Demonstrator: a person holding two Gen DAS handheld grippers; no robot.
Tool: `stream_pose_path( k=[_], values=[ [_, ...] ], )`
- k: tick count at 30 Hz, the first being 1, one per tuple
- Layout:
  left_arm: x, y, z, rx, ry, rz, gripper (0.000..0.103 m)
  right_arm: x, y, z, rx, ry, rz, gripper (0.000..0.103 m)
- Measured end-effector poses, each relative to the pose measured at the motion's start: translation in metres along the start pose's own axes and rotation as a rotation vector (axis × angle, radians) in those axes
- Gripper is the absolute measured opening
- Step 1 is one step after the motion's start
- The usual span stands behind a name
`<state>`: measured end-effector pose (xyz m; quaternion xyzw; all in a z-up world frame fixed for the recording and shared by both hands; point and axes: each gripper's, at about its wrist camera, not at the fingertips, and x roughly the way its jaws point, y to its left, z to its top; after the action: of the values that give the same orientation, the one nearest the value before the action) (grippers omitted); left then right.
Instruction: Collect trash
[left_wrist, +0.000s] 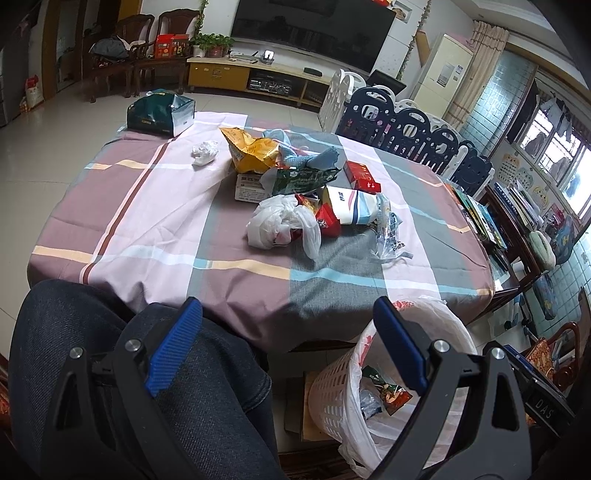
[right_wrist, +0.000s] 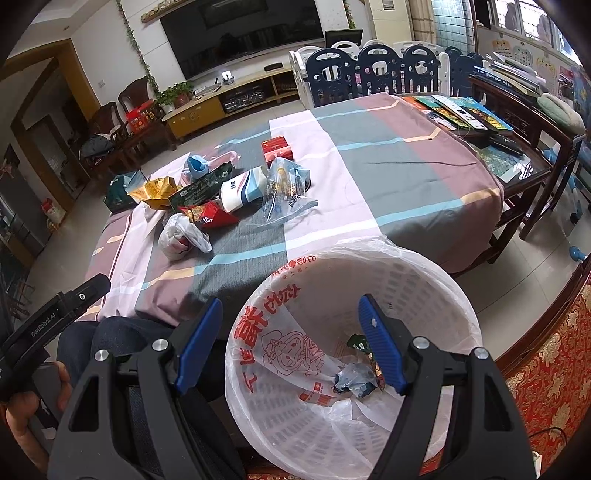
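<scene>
A heap of trash lies mid-table: a crumpled white plastic bag (left_wrist: 282, 225) (right_wrist: 183, 234), a yellow snack bag (left_wrist: 251, 147) (right_wrist: 157, 192), a green packet (left_wrist: 303, 179), a red box (left_wrist: 362, 176) (right_wrist: 277, 147), a clear wrapper (left_wrist: 389, 236) (right_wrist: 286, 188) and a tissue wad (left_wrist: 204, 152). A white lattice bin (right_wrist: 424, 280) (left_wrist: 332, 391) with a printed plastic liner stands on the floor by the table and holds a few wrappers (right_wrist: 356, 376). My right gripper (right_wrist: 290, 306) hangs open and empty over the bin. My left gripper (left_wrist: 288, 306) is open and empty above the person's lap, short of the table edge.
The table wears a checked cloth (left_wrist: 147, 206). A dark green tissue box (left_wrist: 160, 112) sits at its far corner, and books (right_wrist: 465, 110) lie along the right side. The person's jeans-clad leg (left_wrist: 207, 387) is under my left gripper. A playpen fence (left_wrist: 406, 125) stands behind the table.
</scene>
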<state>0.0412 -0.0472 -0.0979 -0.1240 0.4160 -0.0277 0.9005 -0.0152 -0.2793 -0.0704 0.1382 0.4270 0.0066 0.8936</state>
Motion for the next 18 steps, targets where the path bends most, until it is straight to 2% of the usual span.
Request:
stream_pose_path(
  k=[6, 10, 16, 18],
  values=[
    [0.003, 0.014, 0.006, -0.037, -0.017, 0.015, 0.093, 0.005, 0.0, 0.001, 0.008, 0.002, 0.002, 0.075],
    [0.007, 0.039, 0.018, -0.06, -0.054, 0.05, 0.093, 0.019, 0.005, 0.017, -0.005, -0.025, 0.017, 0.075],
    [0.017, 0.079, 0.027, -0.148, -0.057, 0.083, 0.093, 0.09, 0.018, 0.064, 0.021, -0.024, 0.044, 0.075],
    [0.023, 0.088, 0.028, -0.16, -0.045, 0.086, 0.093, 0.12, 0.022, 0.082, 0.026, -0.02, -0.004, 0.075]
  ],
)
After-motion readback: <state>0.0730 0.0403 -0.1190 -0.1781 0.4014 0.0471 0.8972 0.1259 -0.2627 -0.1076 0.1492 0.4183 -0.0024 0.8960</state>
